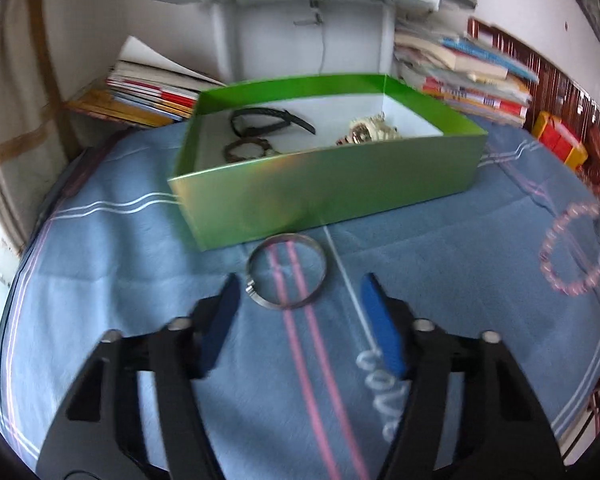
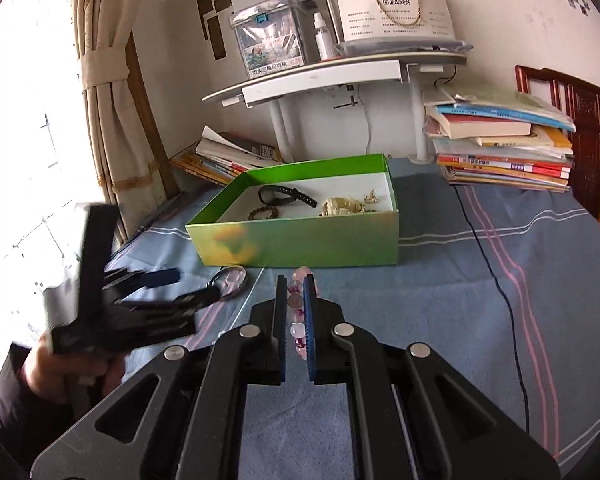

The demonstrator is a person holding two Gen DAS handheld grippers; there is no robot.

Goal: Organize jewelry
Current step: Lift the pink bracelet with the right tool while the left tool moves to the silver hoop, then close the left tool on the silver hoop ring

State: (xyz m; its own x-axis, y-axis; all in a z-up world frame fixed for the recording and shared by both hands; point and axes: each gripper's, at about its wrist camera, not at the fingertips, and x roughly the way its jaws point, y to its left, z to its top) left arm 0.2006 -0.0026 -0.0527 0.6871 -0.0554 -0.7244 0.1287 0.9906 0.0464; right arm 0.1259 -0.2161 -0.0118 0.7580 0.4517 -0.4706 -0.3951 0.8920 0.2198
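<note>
The blue cloth (image 1: 140,264) covered everything, and on it sat the green box (image 1: 324,184), top open to take jewelry, with a black strap (image 1: 268,120) and gold pieces (image 1: 372,130) already inside. Books (image 2: 500,144) were stacked behind, well clear. The left gripper (image 1: 300,300) hovered parted, jaws bracketing the silver bangle (image 1: 286,270) lying just before the box wall, not pinching it. The right gripper (image 2: 296,304) was clenched on the pink bead bracelet (image 2: 298,312), lifted, likely boxward. Only that front wall looked to need clearing.
</note>
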